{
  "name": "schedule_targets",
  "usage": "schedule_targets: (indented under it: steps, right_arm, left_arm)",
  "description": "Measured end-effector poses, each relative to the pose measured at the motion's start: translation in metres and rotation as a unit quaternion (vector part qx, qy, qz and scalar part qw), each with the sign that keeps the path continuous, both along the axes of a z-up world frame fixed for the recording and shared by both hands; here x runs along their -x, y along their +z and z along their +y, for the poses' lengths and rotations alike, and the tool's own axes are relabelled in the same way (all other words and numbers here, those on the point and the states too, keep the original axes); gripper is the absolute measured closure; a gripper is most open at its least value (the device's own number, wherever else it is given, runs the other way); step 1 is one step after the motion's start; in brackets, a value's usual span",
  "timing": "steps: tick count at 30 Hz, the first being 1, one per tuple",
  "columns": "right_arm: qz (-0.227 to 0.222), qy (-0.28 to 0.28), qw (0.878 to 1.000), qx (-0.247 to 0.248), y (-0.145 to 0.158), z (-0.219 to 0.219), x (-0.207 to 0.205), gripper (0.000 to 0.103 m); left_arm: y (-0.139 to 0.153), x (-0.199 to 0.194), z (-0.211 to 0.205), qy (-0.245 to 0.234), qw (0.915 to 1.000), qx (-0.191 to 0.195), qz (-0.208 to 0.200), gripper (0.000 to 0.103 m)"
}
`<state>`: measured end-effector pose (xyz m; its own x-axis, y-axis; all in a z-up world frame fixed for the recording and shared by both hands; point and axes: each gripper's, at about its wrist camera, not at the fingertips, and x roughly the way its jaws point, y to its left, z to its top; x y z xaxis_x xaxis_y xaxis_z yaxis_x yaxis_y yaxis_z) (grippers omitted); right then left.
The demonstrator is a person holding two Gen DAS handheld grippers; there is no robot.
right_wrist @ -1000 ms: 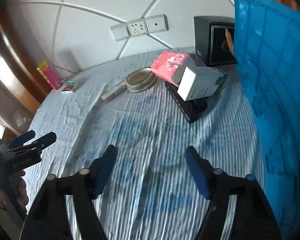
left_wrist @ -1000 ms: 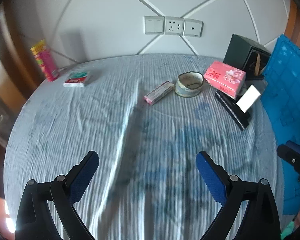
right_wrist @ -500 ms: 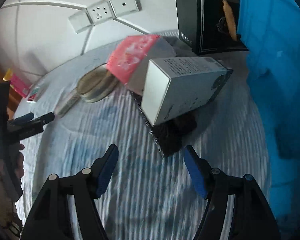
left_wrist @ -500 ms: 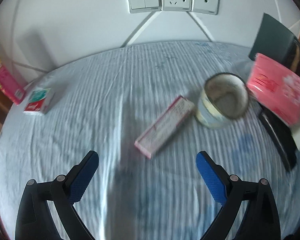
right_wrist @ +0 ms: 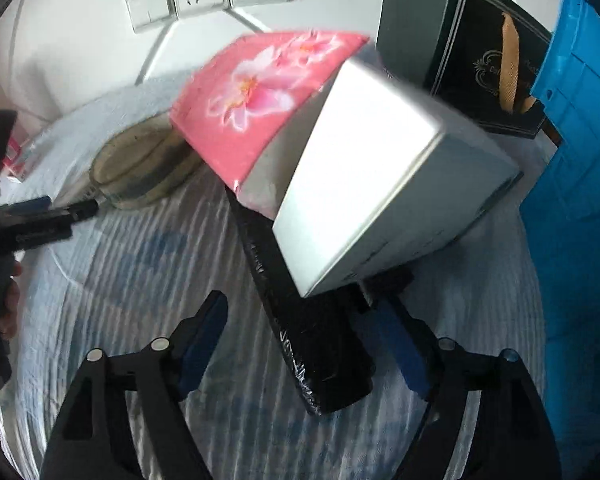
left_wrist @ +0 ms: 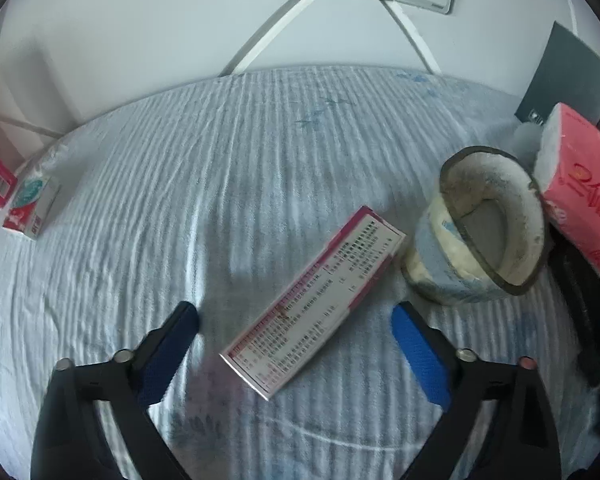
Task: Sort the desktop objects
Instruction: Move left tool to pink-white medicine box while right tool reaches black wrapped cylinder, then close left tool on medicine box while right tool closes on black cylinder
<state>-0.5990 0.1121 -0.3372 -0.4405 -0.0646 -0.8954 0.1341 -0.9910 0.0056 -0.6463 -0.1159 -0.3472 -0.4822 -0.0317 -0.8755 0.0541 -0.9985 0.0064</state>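
Across the lower two thirds of both views spreads a round table (left_wrist: 148,184) under a pale blue striped cloth. At the right edge of the right wrist view stands a blue crate (right_wrist: 580,152), seemingly the place for sorted things, and above the middle a dark gift box (right_wrist: 452,32). In the centre of that view a white carton (right_wrist: 372,200) leans on a pink tissue pack (right_wrist: 260,96), both resting over a long black wrapped box (right_wrist: 312,340). The right gripper (right_wrist: 300,328) has its jaws spread to either side of the black box's near end, touching nothing that can be seen. In the left wrist view, a round padded dish (left_wrist: 480,228) sits at centre right, and just beside it lies a slim pink-edged carton (left_wrist: 316,300), slanting from lower centre up to the right. The left gripper (left_wrist: 296,320) holds its jaws wide, the carton's near end between them, apparently not yet pinched. The step in hand looks like two simultaneous approaches to grasp. Next, each gripper likely needs to descend, square up, then close.
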Motion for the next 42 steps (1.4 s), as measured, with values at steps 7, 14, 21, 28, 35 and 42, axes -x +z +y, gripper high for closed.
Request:
schedule_targets:
  steps: [7, 14, 21, 28, 35, 42]
  right_arm:
    - [-0.032, 0.012, 0.998, 0.047, -0.004, -0.009, -0.013, 0.068]
    - [-0.076, 0.043, 0.995, 0.049, -0.003, -0.01, -0.062, 0.068]
    - [-0.096, 0.06, 0.992, 0.063, -0.002, -0.008, -0.094, 0.068]
    - [-0.051, 0.038, 0.995, 0.073, 0.009, -0.014, -0.077, 0.018]
    - [-0.056, 0.031, 0.996, 0.064, 0.002, -0.018, -0.062, 0.034]
    - [-0.068, 0.032, 0.996, 0.055, -0.002, -0.007, -0.07, 0.063]
  left_arm:
    - [0.007, -0.03, 0.011, -0.003, 1.0, -0.002, -0.004, 0.072]
    - [0.007, -0.099, 0.01, -0.02, 0.9992, -0.005, -0.033, 0.074]
    - [0.02, -0.14, 0.012, -0.016, 0.9989, -0.017, -0.041, 0.02]
    - [0.02, -0.117, 0.009, 0.022, 0.9994, 0.002, -0.028, 0.021]
    - [0.003, -0.115, 0.024, 0.016, 0.9994, -0.003, -0.03, 0.066]
    - [0.004, -0.121, 0.035, 0.022, 0.9993, -0.005, -0.031, 0.073]
